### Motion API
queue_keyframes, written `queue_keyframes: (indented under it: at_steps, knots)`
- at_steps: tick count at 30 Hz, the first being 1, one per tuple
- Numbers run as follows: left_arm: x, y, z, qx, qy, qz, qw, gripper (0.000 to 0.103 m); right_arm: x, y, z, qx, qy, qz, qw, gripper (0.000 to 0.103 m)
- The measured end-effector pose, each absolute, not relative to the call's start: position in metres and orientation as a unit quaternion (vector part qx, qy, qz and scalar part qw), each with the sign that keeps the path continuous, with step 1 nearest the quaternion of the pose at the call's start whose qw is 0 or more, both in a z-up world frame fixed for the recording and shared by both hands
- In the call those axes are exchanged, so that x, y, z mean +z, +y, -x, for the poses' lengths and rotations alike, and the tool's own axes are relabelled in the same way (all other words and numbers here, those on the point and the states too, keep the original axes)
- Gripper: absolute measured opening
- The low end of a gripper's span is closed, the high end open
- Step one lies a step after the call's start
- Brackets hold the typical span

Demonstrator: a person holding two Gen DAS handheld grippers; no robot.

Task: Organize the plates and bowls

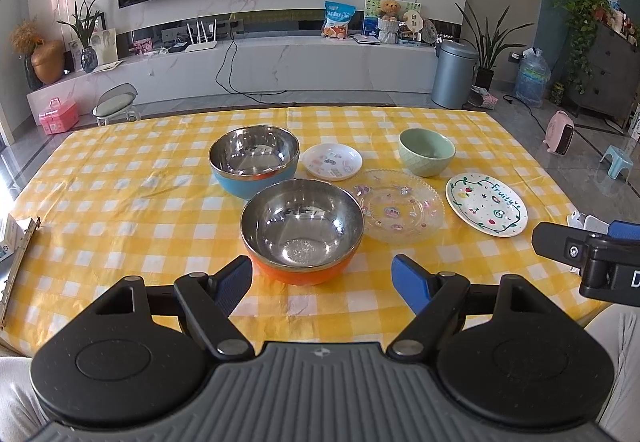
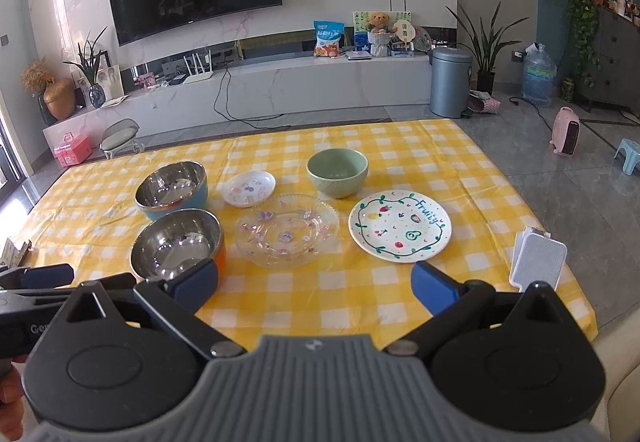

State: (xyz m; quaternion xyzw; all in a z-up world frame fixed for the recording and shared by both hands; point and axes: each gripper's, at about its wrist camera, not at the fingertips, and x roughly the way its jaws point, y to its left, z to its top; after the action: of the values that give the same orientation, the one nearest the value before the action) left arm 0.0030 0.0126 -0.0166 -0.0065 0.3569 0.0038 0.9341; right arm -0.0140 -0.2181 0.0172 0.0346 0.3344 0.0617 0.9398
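Now my left gripper (image 1: 321, 279) and right gripper (image 2: 315, 282) hover with jaws apart, empty, near the orange bowl (image 1: 302, 232) and fruit plate (image 2: 400, 227) on the checked surface (image 1: 120, 202).

Your table wears a yellow checked tablecloth (image 1: 120, 178). On it sit an orange steel bowl (image 1: 302, 232), a blue steel bowl (image 1: 254, 160), a small printed dish (image 1: 332, 161), a clear glass plate (image 1: 400, 206), a green bowl (image 1: 427, 152) and a "Fruity" plate (image 1: 486, 204).
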Motion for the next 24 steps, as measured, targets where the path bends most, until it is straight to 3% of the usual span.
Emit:
queue_keyframes:
  at_steps: [24]
  knots:
    - [-0.0182,0.0132,-0.0022,0.003,0.360,0.007,0.933,0.093,0.0136,-0.2129,0.0145,0.063,0.340,-0.029,0.938,0.101]
